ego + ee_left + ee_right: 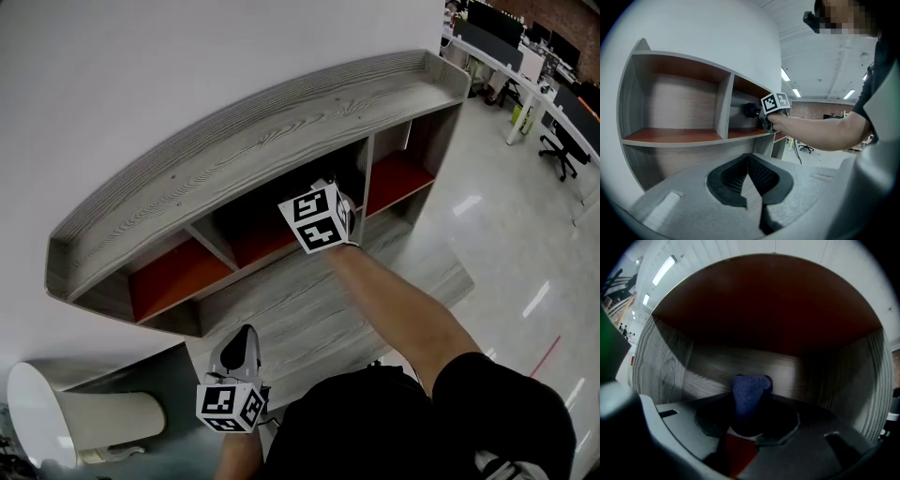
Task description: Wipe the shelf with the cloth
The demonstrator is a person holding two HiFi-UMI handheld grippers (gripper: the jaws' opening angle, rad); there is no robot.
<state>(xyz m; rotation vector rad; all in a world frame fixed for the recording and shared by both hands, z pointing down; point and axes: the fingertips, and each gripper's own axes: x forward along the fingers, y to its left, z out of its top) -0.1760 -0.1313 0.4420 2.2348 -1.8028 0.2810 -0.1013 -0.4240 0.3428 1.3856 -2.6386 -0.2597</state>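
Observation:
The grey wood-grain shelf unit (pixel 253 141) has red-brown compartment floors (pixel 173 272). My right gripper (pixel 339 214) reaches into the middle compartment, and its marker cube (pixel 317 220) hides most of it from above. In the right gripper view, this gripper (pixel 750 403) is shut on a dark blue cloth (pixel 748 390) close to the compartment's grey back wall (pixel 787 371). The left gripper view shows the right gripper (pixel 764 115) with the dark cloth (pixel 750 110) above the shelf board (pixel 693 136). My left gripper (pixel 239 345) hangs low, away from the shelf, with its jaws (pixel 749 161) shut on nothing.
A grey lower ledge (pixel 309 309) juts out below the compartments. A white cylindrical bin (pixel 56 417) lies at the lower left. Desks and office chairs (pixel 534 75) stand at the far right across a glossy floor (pixel 525 253). Upright dividers (pixel 724 105) separate the compartments.

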